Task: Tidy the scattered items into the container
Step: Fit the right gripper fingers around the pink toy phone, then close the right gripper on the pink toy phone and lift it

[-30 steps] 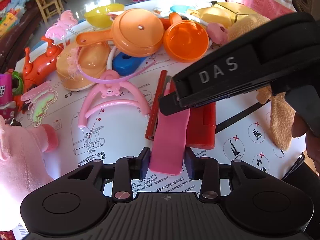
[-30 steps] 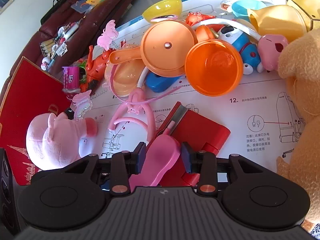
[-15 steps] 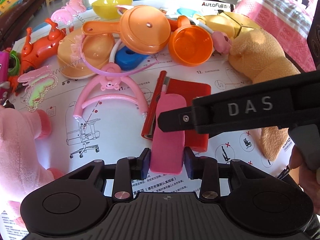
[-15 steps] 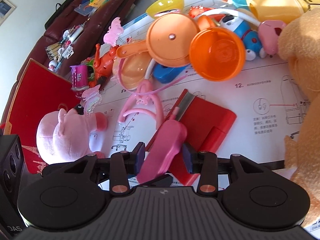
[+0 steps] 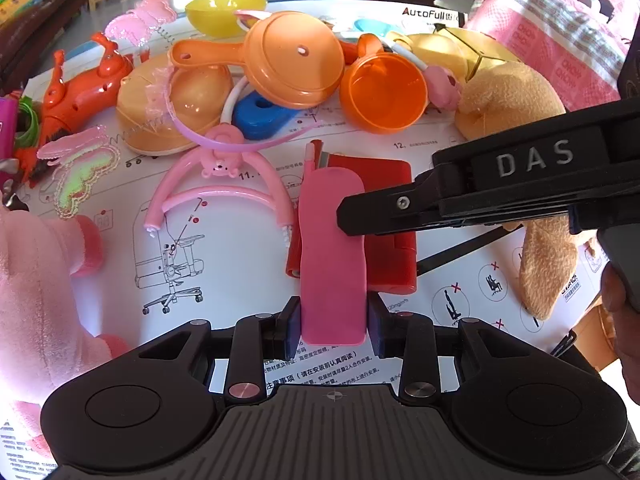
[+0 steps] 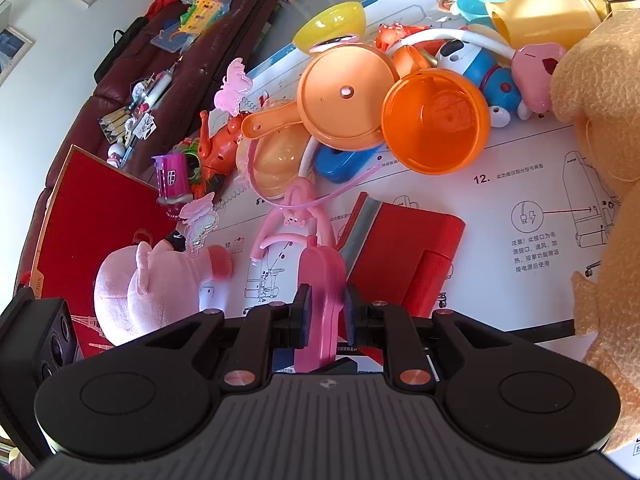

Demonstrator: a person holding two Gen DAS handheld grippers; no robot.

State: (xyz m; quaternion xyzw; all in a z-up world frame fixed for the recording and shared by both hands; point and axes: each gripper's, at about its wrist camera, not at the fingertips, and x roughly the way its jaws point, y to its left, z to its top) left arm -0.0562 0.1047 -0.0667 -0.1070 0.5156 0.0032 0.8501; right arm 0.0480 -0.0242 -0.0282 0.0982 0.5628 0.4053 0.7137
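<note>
A flat pink plastic case (image 5: 332, 248) is held above the white instruction sheet by both grippers. My left gripper (image 5: 333, 330) is shut on its near end. My right gripper (image 6: 326, 316) is shut on the same pink case (image 6: 320, 280), seen edge-on; its black body reaches in from the right in the left wrist view (image 5: 480, 196). A red box (image 5: 390, 224) lies under the case and also shows in the right wrist view (image 6: 404, 248). A large red container lid or box (image 6: 100, 216) lies at the left.
Toys crowd the far side: orange pan (image 5: 296, 64), orange bowl (image 5: 382, 92), pink headband (image 5: 224, 184), orange dinosaur (image 5: 76, 88), yellow bowl (image 5: 224, 8). A pink plush pig (image 6: 152, 280) lies left, a tan plush bear (image 6: 600, 120) right.
The right gripper turned so the pink case now stands edge-on between its fingers. Its body slid lower and rightward in the left wrist view. The left gripper keeps its hold.
</note>
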